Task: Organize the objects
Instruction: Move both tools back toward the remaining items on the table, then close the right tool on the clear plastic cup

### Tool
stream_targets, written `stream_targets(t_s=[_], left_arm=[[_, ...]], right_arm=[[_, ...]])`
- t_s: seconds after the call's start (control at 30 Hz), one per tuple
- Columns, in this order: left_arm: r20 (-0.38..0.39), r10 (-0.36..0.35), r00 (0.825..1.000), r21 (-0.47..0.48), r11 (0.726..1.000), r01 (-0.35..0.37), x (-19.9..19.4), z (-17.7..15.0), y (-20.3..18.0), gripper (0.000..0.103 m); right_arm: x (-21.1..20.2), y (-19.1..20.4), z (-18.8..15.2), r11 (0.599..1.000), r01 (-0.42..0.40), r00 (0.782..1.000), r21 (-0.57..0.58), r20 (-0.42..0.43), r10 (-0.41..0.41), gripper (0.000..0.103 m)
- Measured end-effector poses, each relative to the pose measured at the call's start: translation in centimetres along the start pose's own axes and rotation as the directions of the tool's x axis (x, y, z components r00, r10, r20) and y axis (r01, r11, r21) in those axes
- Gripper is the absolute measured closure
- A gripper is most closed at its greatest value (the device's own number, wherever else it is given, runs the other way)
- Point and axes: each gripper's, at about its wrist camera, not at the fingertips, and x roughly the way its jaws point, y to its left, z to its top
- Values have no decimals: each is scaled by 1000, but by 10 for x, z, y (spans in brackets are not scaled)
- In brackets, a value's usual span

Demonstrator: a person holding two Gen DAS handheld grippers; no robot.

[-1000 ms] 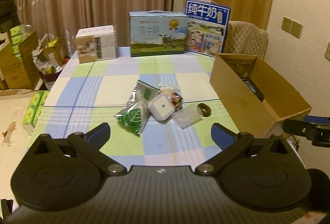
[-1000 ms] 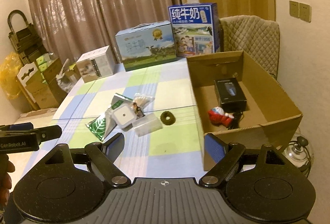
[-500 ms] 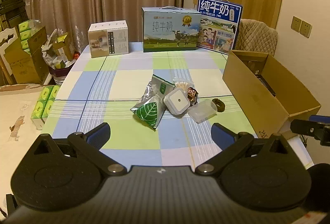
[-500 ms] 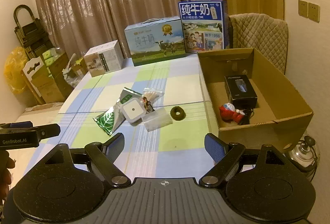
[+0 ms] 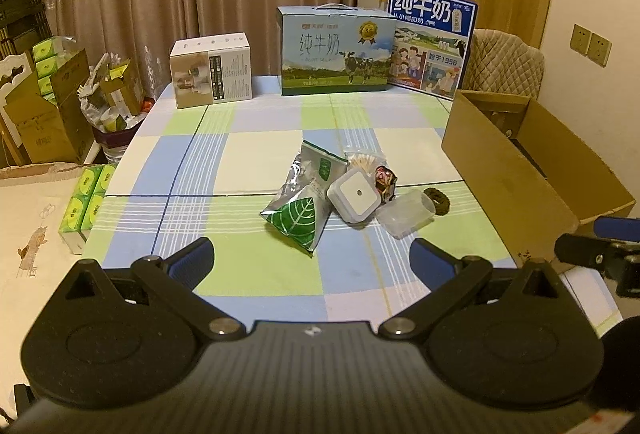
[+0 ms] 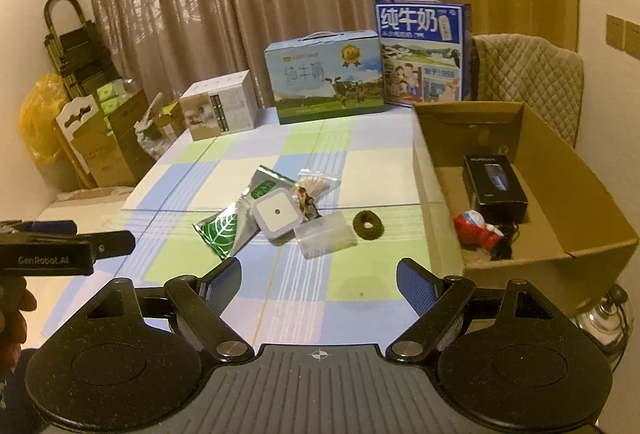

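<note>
A small pile lies mid-table: a silver-green leaf pouch (image 5: 300, 212) (image 6: 226, 230), a white square device (image 5: 354, 194) (image 6: 277, 212), a clear plastic case (image 5: 406, 214) (image 6: 324, 236), a small bag of sticks (image 5: 362, 160) (image 6: 316, 182), a patterned trinket (image 5: 385, 180) and a dark ring (image 5: 438, 200) (image 6: 368, 225). An open cardboard box (image 5: 504, 174) (image 6: 580, 194) at the table's right holds a black box (image 6: 494, 186) and a red-white toy (image 6: 476, 230). My left gripper (image 5: 314, 260) and right gripper (image 6: 320, 278) are open and empty, short of the pile.
Two milk cartons (image 5: 334, 50) (image 5: 432, 38) and a white box (image 5: 210, 70) stand at the table's far edge. A quilted chair (image 6: 528, 74) is behind the cardboard box. Boxes and bags (image 5: 56, 102) crowd the floor at left.
Both grippers have drawn back and tilted up a little, so the pile and box sit further away in view. Nothing on the table has moved.
</note>
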Motion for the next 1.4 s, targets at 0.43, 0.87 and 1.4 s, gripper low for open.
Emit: stream_targets(t_s=[0.43, 0.87, 1.4], left_arm=[[-32, -29, 999, 0, 1000, 29, 81, 18, 22, 1], [-57, -96, 994, 65, 993, 100, 181, 25, 32, 1], [-92, -122, 988, 100, 986, 131, 212, 19, 30, 1]], right_arm=[[96, 6, 5, 995, -16, 998, -94, -64, 10, 21], [210, -10, 10, 980, -13, 991, -199, -131, -14, 21], [262, -15, 9, 963, 11, 981, -269, -182, -62, 34]])
